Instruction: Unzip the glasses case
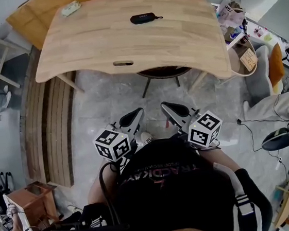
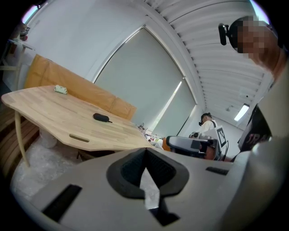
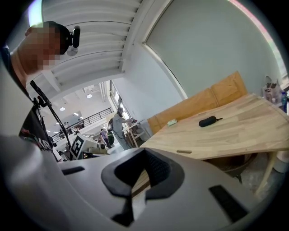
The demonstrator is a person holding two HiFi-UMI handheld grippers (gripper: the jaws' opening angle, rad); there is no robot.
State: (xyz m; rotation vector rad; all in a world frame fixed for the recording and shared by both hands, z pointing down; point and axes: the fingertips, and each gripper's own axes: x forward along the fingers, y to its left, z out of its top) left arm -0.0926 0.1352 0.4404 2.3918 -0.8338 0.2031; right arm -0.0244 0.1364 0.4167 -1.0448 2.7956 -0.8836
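**Table (image 1: 101, 50), far left corner:** one small pale green object (image 1: 70, 8), well apart from everything else.

**Table, middle, toward the far edge:** the glasses case (image 1: 144, 18), dark and lying flat, with a short cord or pull pointing right. It is too small for us to tell how far the zip is closed. Nothing touches it.

**Near side, short of the table's near edge, left:** left gripper (image 1: 133, 118), held near the person's body. Its fingers are pressed together on nothing.

**Just beside it, right:** right gripper (image 1: 171, 109), fingers likewise pressed together and empty. Both grippers are well apart from the case.

**Hazards, as we judge them:**
- The work has not begun.
- The case sits loose on smooth wood. A tug on the pull with no second gripper pinning the body would drag or spin the case.
- Fingers arriving closed would shove the case toward the far edge instead of straddling it.
- The pull is small, so a shallow pinch could slip off.
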